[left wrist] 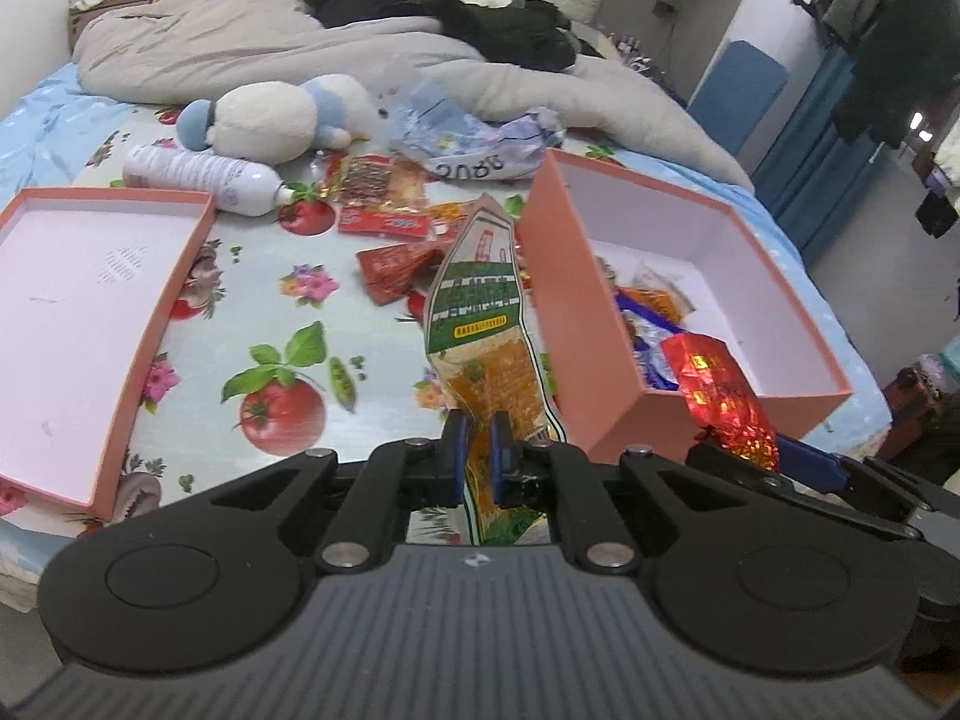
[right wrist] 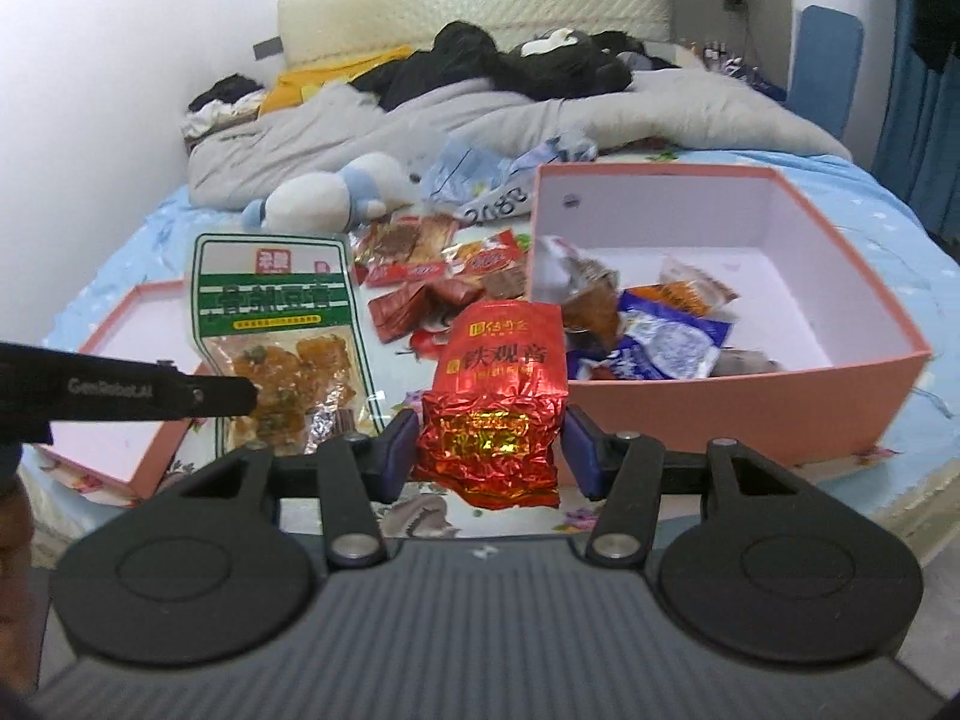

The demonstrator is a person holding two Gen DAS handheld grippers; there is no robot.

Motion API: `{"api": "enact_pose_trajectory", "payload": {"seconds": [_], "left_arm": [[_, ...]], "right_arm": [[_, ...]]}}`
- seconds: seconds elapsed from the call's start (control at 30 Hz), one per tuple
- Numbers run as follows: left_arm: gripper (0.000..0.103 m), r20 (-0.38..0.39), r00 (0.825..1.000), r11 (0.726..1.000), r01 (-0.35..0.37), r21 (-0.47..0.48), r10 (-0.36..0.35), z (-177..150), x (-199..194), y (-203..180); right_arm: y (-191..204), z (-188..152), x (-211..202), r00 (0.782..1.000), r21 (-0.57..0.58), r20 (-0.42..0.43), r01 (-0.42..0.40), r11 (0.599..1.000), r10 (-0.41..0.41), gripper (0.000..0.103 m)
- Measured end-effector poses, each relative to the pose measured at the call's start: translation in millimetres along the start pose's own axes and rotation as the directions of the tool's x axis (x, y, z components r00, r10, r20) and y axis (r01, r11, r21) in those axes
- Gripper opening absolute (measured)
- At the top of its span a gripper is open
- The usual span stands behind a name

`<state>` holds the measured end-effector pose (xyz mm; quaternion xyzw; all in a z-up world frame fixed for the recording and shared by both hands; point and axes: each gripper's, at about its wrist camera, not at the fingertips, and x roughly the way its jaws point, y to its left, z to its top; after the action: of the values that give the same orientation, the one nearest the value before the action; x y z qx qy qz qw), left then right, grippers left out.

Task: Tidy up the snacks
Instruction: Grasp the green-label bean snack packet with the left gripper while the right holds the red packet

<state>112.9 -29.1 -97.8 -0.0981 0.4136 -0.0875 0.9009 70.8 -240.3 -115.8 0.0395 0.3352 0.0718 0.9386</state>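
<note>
My left gripper [left wrist: 478, 441] is shut on a green-and-white snack packet [left wrist: 480, 306], which stands up edge-on above the bed; the same packet [right wrist: 273, 312] shows flat in the right wrist view. My right gripper [right wrist: 489, 450] is shut on a red foil tea packet [right wrist: 498, 384], also seen as the red foil packet [left wrist: 720, 390] by the box corner in the left wrist view. A pink open box [right wrist: 900, 360] to the right holds several snack packets [right wrist: 666, 336]. More loose red snacks [left wrist: 390, 222] lie on the sheet beyond.
The pink box lid [left wrist: 180, 276] lies open at the left. A white bottle [left wrist: 204, 177], a plush toy [left wrist: 270, 117] and a crumpled plastic bag [left wrist: 474, 138] lie behind the snacks. A grey duvet [left wrist: 288, 54] and dark clothes [left wrist: 456, 6] cover the far bed.
</note>
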Motion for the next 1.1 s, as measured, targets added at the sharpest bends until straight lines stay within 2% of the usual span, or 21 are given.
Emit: {"api": "enact_pose_trajectory", "payload": {"seconds": [0.23,0.53,0.87,1.1], "left_arm": [[0.009,-0.004,0.998,0.998,0.060,0.028,-0.059,-1,-7,-29],[0.007,-0.029,0.991,0.990,0.132,0.052,-0.131,6,16,-70],[0.002,-0.049,0.988,0.983,0.150,0.109,-0.146,36,59,-107],[0.002,-0.124,0.983,0.986,0.144,0.086,-0.133,33,86,-96]], "right_arm": [[-20,-2,-26,0.999,0.035,0.029,0.034,0.999,-0.035,0.055],[-48,1,-31,0.994,0.094,0.049,0.090,0.991,-0.095,0.055],[-90,13,4,0.991,0.159,0.011,0.126,0.979,-0.130,0.055],[-116,18,22,0.992,0.185,-0.009,0.128,0.974,-0.129,0.055]]}}
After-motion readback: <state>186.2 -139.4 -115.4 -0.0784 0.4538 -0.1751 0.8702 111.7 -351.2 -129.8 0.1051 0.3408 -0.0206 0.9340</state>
